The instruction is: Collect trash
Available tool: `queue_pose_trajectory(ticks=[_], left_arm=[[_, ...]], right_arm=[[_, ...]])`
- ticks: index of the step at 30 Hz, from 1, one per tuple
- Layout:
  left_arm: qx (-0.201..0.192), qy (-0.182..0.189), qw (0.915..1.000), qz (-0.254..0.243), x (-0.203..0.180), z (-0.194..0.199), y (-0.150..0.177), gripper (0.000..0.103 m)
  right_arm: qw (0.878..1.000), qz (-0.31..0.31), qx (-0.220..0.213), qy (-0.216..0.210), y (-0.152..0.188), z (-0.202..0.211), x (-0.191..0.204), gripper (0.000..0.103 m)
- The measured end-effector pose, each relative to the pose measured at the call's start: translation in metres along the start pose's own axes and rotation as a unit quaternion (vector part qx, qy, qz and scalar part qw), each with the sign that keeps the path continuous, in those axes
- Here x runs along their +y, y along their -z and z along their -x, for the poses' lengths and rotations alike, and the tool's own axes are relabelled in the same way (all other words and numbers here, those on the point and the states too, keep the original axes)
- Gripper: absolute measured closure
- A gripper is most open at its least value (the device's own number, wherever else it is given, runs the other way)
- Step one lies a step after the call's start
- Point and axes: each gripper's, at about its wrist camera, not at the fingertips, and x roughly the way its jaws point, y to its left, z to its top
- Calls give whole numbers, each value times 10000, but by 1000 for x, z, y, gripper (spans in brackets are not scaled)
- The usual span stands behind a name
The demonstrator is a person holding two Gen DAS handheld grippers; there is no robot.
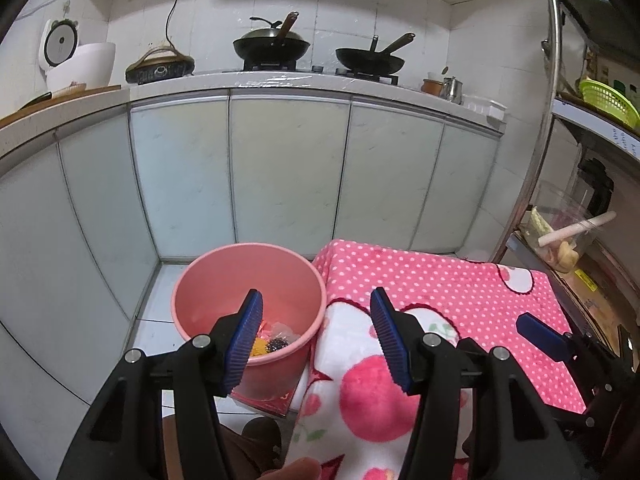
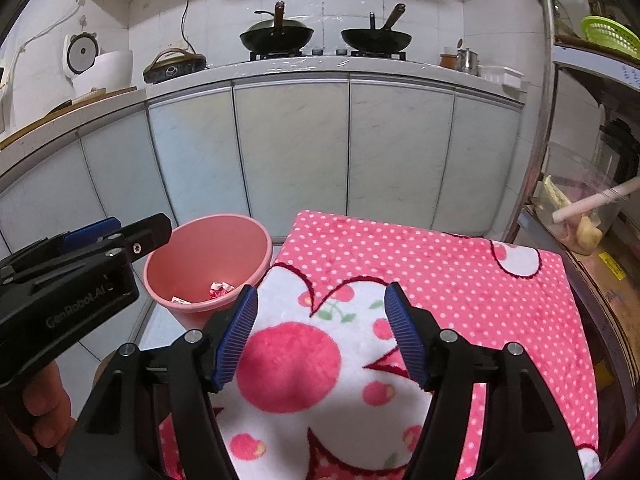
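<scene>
A pink bin [image 1: 208, 280] stands on the floor left of a low table under a pink dotted blanket [image 1: 440, 280]. Trash [image 1: 276, 342] lies at its bottom: yellow, dark and clear bits, and in the right wrist view a red-white wrapper [image 2: 220, 290]. My left gripper [image 1: 316, 300] hangs open over the bin's right rim and the table edge, nothing between its blue pads. My right gripper [image 2: 322, 292] is open above the blanket [image 2: 420, 264], empty. The left gripper [image 2: 116, 236] also shows side-on beside the bin [image 2: 192, 248].
Pale cabinet doors [image 1: 288, 168] close off the back, under a counter with two woks [image 1: 272, 44] and a rice cooker [image 1: 76, 60]. A metal rack [image 1: 540, 160] with a green basket [image 1: 608, 100] stands on the right. A red box [image 1: 272, 400] lies under the bin.
</scene>
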Motion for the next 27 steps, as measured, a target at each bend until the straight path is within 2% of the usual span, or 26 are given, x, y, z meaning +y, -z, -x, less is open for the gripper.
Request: queue_pose_trajectory(ticks=[16,27], left_arm=[[-252,115,9991,-312,-31,23,11,48],[-329,151,9987,-351,-32,27,16,48]], right_arm=[[9994,-304,-121,149,19,22,-17,37],[9992,-353,-130,162,22,24,-17,37]])
